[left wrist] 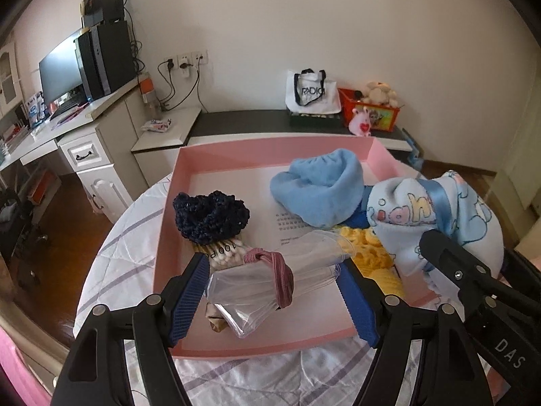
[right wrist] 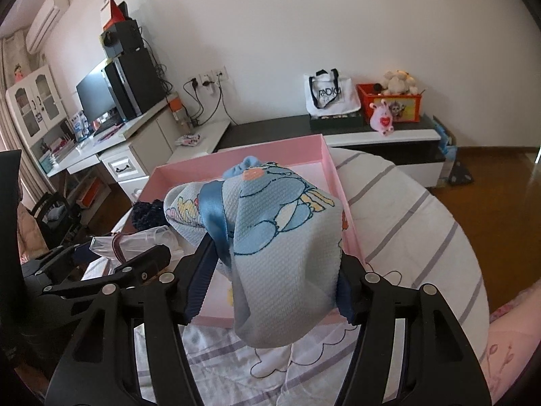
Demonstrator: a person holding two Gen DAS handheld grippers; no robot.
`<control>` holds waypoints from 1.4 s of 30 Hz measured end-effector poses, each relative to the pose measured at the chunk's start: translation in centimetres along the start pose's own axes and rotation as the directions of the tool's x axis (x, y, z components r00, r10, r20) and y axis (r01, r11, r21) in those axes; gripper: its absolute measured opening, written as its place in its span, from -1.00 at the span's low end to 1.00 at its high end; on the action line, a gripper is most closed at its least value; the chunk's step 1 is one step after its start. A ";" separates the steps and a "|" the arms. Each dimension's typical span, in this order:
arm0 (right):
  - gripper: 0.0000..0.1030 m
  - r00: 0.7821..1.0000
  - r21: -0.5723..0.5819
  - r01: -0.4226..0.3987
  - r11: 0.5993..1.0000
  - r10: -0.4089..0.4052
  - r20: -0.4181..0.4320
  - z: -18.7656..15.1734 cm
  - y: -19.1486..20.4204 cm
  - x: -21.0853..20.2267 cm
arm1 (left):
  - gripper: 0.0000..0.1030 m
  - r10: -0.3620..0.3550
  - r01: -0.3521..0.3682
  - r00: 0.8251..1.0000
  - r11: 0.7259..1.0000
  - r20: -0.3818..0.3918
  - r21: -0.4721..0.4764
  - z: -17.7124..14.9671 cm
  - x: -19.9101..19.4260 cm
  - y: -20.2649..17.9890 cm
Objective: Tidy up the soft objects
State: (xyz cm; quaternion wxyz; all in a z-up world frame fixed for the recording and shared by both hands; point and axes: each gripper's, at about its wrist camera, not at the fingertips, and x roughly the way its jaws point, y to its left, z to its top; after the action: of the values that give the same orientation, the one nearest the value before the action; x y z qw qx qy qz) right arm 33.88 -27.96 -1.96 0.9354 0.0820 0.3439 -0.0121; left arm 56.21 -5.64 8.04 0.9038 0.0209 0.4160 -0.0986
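Observation:
A pink tray (left wrist: 169, 209) sits on a table with a striped cloth. My left gripper (left wrist: 272, 270) is shut on stacked clear plastic cups (left wrist: 243, 294) banded by a pink hair tie (left wrist: 282, 275), held over the tray's front. My right gripper (right wrist: 275, 264) is shut on a light blue printed cloth with a satin ribbon (right wrist: 280, 237), held above the tray's right side; it also shows in the left wrist view (left wrist: 436, 216). In the tray lie a dark blue scrunchie (left wrist: 211, 216), a light blue fleece piece (left wrist: 318, 189), a yellow knit item (left wrist: 368, 247) and a cotton swab pack (left wrist: 225, 252).
Behind the table stand a low dark cabinet (left wrist: 257, 121) with a white tote bag (left wrist: 311, 93), an orange toy box (left wrist: 370, 108) and a pink plush (left wrist: 361, 122). A white desk with monitor (left wrist: 59, 71) is at the left. Wooden floor (right wrist: 500, 182) lies to the right.

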 end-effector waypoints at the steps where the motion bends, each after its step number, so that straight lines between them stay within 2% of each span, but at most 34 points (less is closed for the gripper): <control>1: 0.20 1.000 0.002 -0.001 1.000 0.001 -0.004 0.0 0.0 0.2 | 0.42 0.005 -0.005 1.000 1.000 -0.004 -0.001 0.4 0.5 0.0; 4: 0.27 1.000 0.006 -0.006 1.000 0.006 -0.009 0.1 -0.1 0.6 | 0.43 0.015 -0.015 1.000 1.000 -0.010 -0.003 1.1 1.7 -0.1; 6: 0.33 1.000 0.007 -0.007 1.000 0.007 -0.012 0.0 -0.3 0.7 | 0.57 0.028 -0.028 1.000 1.000 -0.007 -0.007 0.9 2.0 -0.3; 9: 0.51 1.000 0.015 0.005 1.000 -0.005 -0.008 0.1 -0.5 0.7 | 0.87 0.057 -0.057 0.998 0.998 0.012 -0.027 0.8 2.3 -0.2; 11: 0.74 1.000 0.022 0.009 1.000 -0.009 0.008 0.2 -0.8 0.3 | 0.90 0.064 -0.064 0.998 0.997 0.021 -0.038 0.5 2.3 -0.3; 14: 0.85 0.999 0.020 0.019 1.000 -0.020 0.028 0.2 -0.6 -0.4 | 0.96 0.068 -0.067 0.997 0.997 0.023 -0.048 -0.2 2.1 -0.2; 18: 0.88 0.999 0.010 0.031 0.999 -0.031 0.026 0.2 -0.4 -0.7 | 0.97 0.076 -0.074 0.997 0.995 0.027 -0.060 -2.3 1.5 -0.3; 23: 0.88 0.999 0.007 0.035 0.999 -0.035 0.020 0.1 -0.2 -1.0 | 0.97 0.073 -0.070 0.997 0.995 0.039 -0.064 -6.4 -1.7 0.5; 32: 0.94 0.998 0.002 0.045 0.999 -0.045 0.034 -0.4 0.3 -2.9 | 0.99 0.079 -0.075 0.994 0.995 0.071 -0.065 -7.8 -4.9 0.4; 42: 1.00 0.994 -0.018 0.063 0.998 -0.061 0.088 -1.7 1.6 -7.3 | 0.99 0.095 -0.086 0.987 0.993 0.131 -0.076 -10.6 -10.2 0.2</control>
State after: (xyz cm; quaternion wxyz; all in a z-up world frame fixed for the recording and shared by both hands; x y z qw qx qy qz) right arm 27.34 -26.37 1.72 0.9495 0.0608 0.3051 -0.0410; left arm 41.82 -2.54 8.82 0.9335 0.0015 0.3558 -0.0441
